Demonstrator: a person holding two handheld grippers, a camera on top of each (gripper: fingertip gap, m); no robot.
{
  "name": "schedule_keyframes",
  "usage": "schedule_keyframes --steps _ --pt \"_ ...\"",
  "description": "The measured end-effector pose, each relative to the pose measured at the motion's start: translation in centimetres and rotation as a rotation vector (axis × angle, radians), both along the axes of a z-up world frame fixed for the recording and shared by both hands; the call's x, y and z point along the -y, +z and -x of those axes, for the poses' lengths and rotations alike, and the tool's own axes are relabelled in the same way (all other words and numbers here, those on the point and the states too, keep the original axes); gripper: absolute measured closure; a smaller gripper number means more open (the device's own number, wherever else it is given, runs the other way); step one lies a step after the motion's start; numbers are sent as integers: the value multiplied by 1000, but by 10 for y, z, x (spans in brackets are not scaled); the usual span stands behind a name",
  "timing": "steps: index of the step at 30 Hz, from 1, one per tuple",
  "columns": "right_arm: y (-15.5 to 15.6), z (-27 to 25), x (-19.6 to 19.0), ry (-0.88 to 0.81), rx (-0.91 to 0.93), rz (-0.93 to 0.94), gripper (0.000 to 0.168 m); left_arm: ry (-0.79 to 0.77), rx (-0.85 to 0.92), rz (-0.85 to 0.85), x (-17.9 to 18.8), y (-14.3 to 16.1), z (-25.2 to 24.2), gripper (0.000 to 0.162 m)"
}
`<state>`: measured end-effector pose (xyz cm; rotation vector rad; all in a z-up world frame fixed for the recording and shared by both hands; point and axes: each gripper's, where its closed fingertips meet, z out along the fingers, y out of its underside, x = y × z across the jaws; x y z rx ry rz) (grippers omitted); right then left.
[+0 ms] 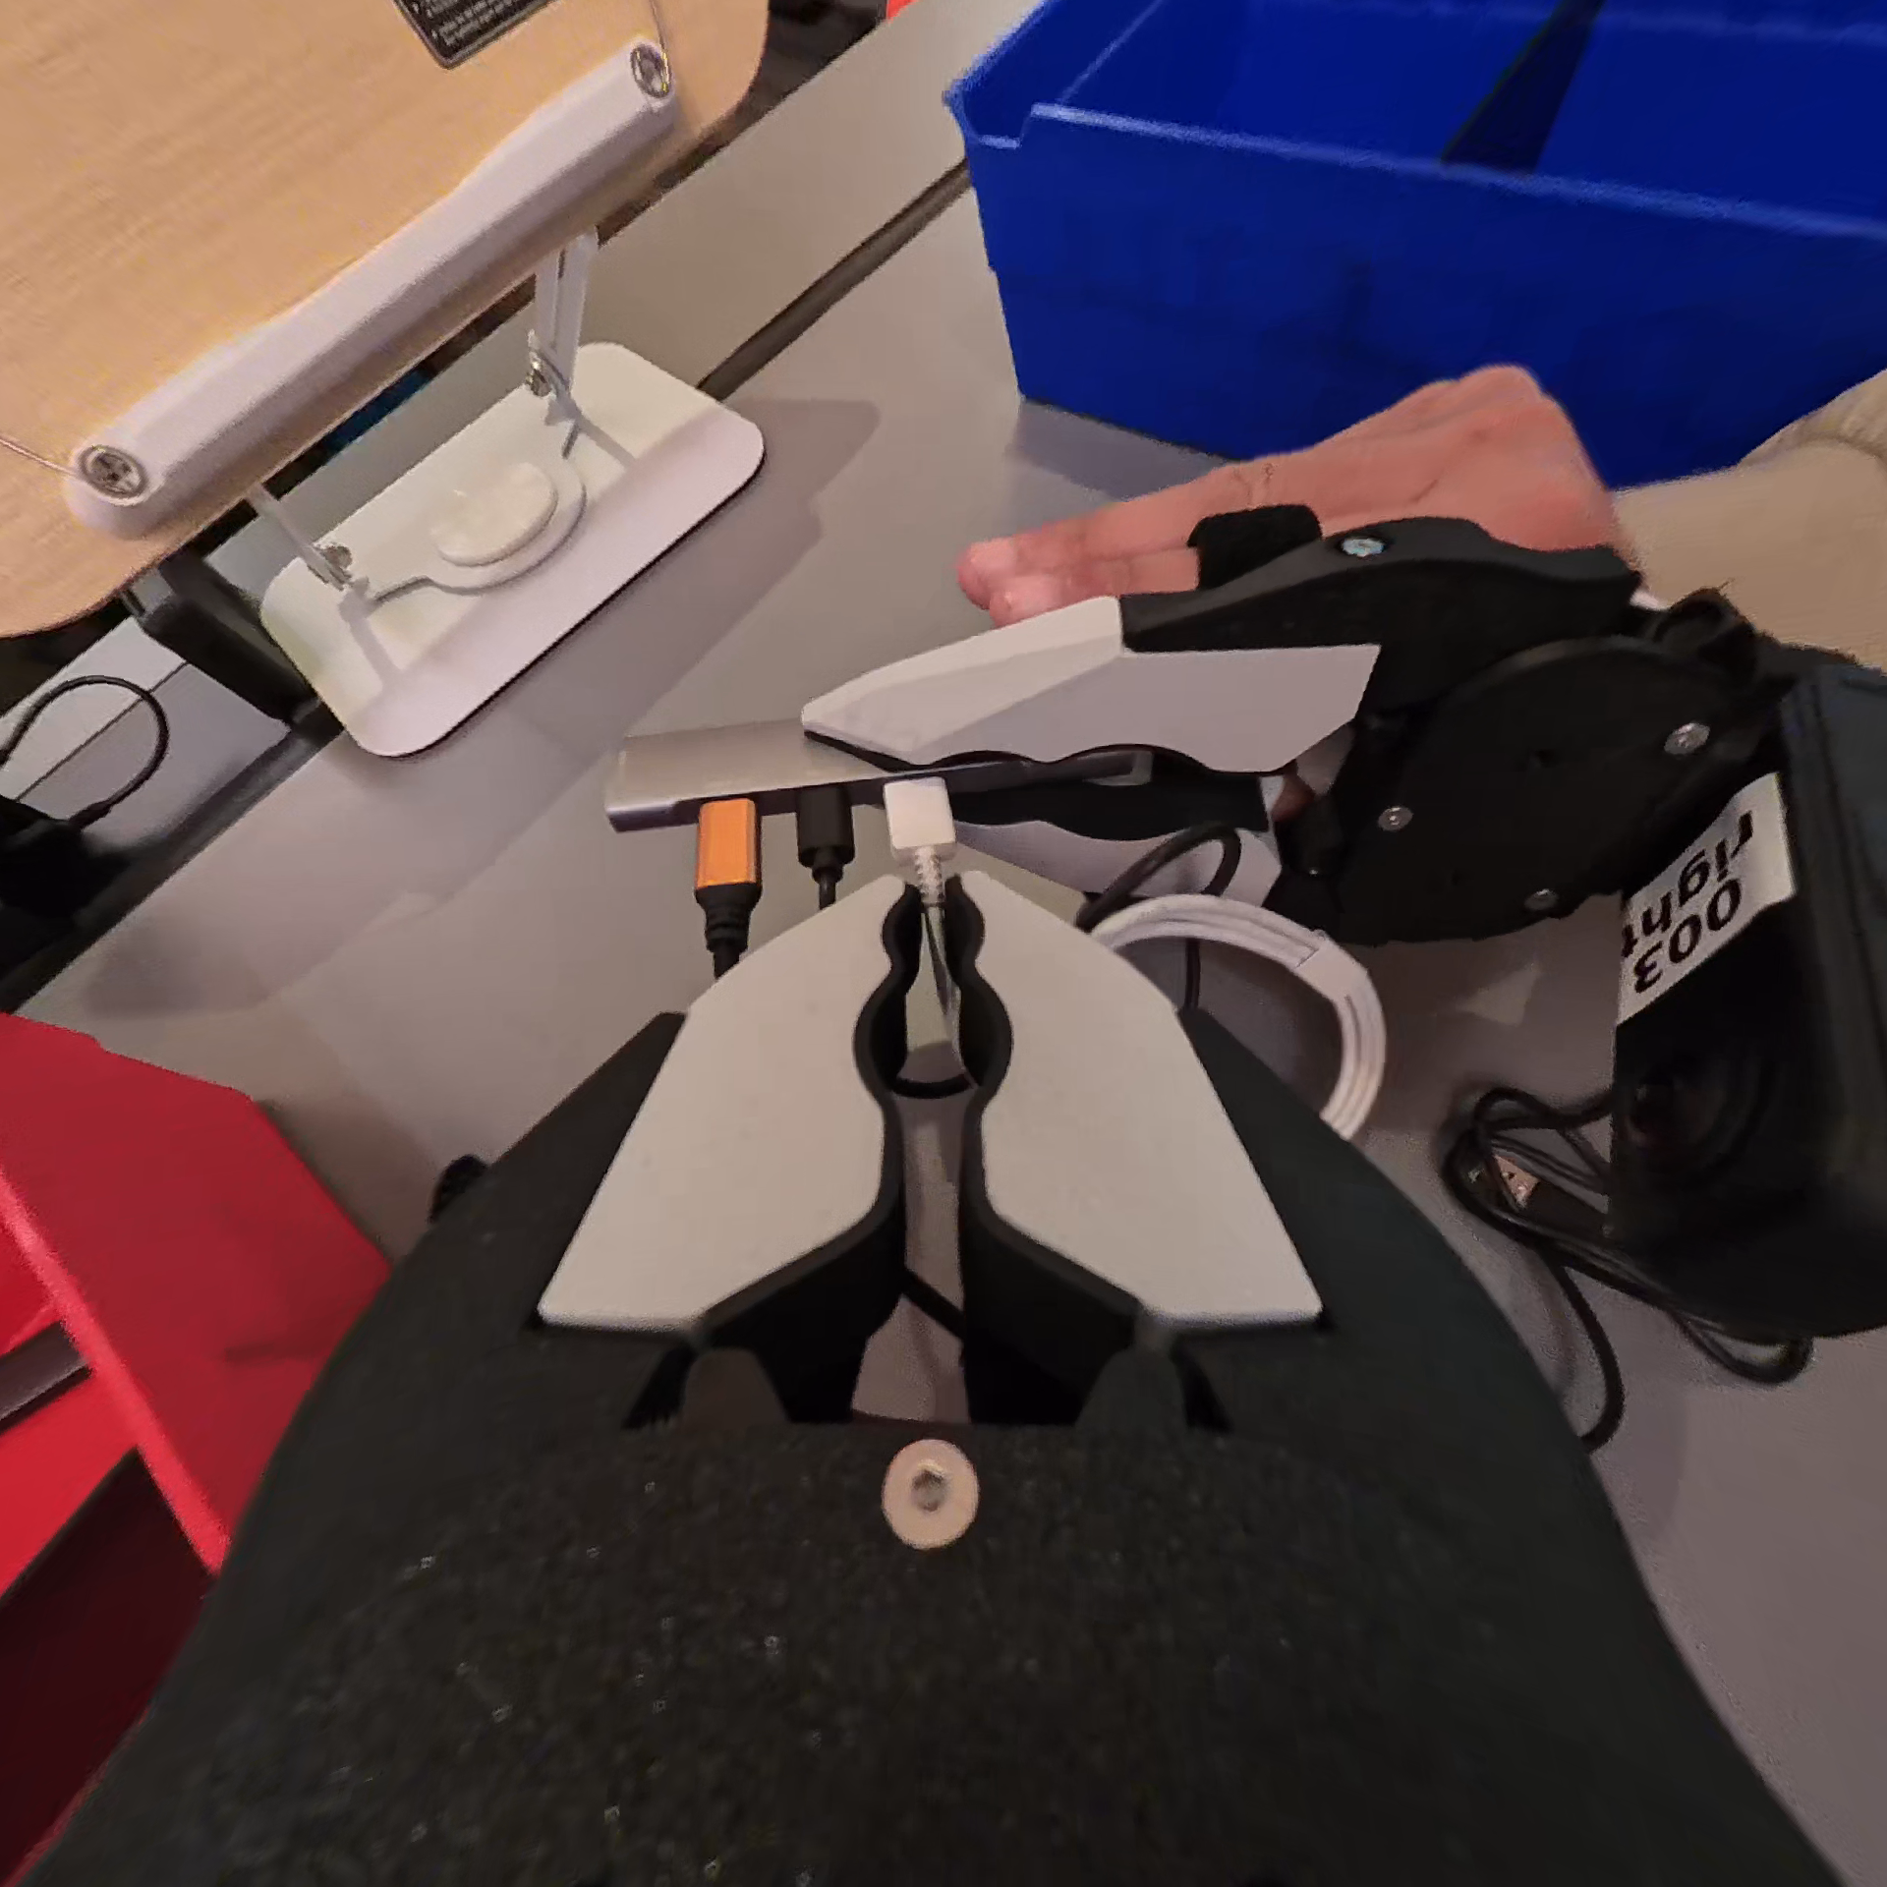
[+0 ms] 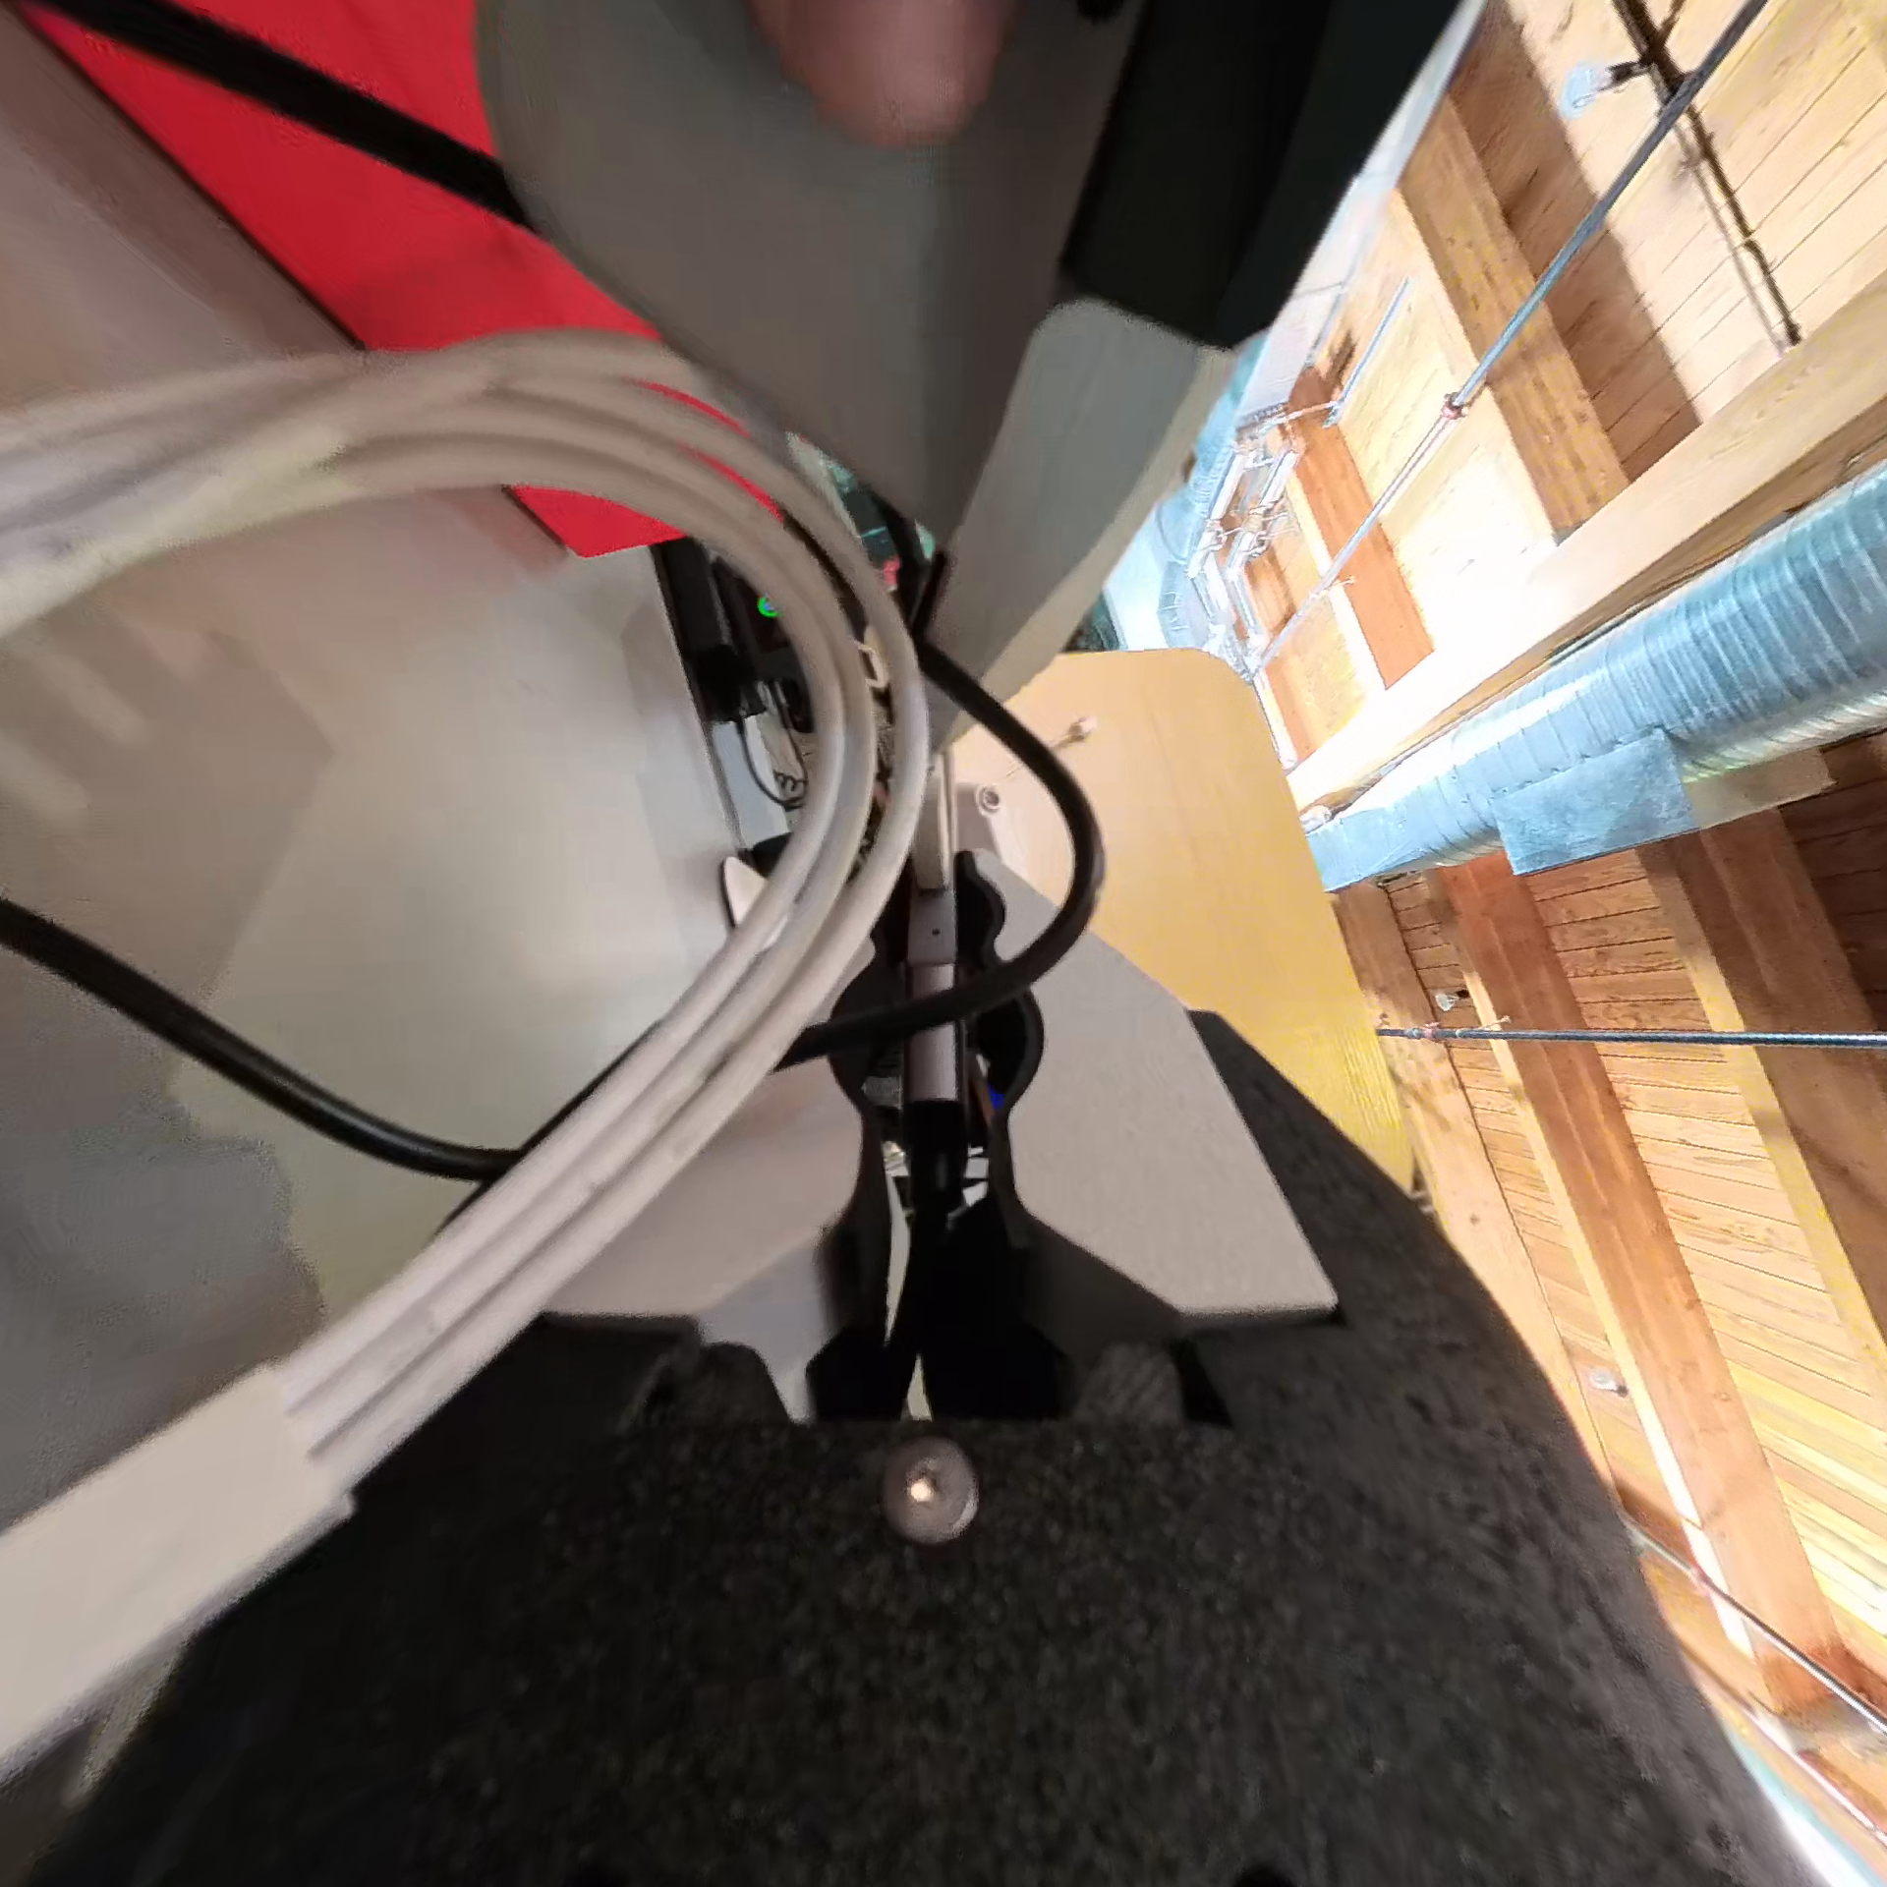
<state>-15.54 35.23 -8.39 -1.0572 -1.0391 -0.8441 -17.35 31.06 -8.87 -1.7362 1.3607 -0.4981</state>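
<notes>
A flat grey hub is held just above the grey table. An orange plug, a black plug and a white plug sit in its near edge. My left gripper is shut on the white cable just behind the white plug. My right gripper, turned on its side, is shut on the hub from the right, with a hand behind it. In the right wrist view the right gripper clamps the hub edge-on. The white cable loop crosses in front.
A blue bin stands at the back right and a red bin at the left. A white stand bearing a wooden board is at the back left. A white cable coil and black cable lie at the right. The tips of one gripper are about 4 cm away from the tips of the other.
</notes>
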Motion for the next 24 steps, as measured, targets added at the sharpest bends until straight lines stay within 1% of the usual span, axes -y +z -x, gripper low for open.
schedule_keyframes --steps 2,3,6,7,9,11,13,16,18,21,23,24 --pt "-5 -1 -3 -12 30 3 161 17 3 -25 -1 3 3 154" --pt "-7 -3 -4 -19 29 15 161 16 22 -9 0 8 5 151" --pt "-11 -6 -6 -19 14 34 160 46 116 42 -1 38 30 146" --pt "-11 -7 -7 -12 -2 39 161 75 135 49 -6 48 46 144" --pt "-9 -10 -7 10 -86 60 161 195 143 27 -26 64 93 143" --pt "-3 -10 -5 74 -192 84 161 321 124 36 -43 70 147 139" --pt "1 -6 0 147 -241 88 161 397 115 105 -47 66 187 135" --pt "-2 -5 -1 124 -210 86 161 443 210 154 -36 56 209 135" --pt "-2 -6 -2 122 -229 106 161 453 306 191 -16 38 209 137" --pt "7 -12 -5 124 -396 200 161 449 373 230 26 -4 205 137" --pt "24 -15 -9 108 -454 283 161 453 351 254 51 -29 208 139" --pt "40 -17 -9 84 -461 292 162 443 350 267 62 -34 209 139"
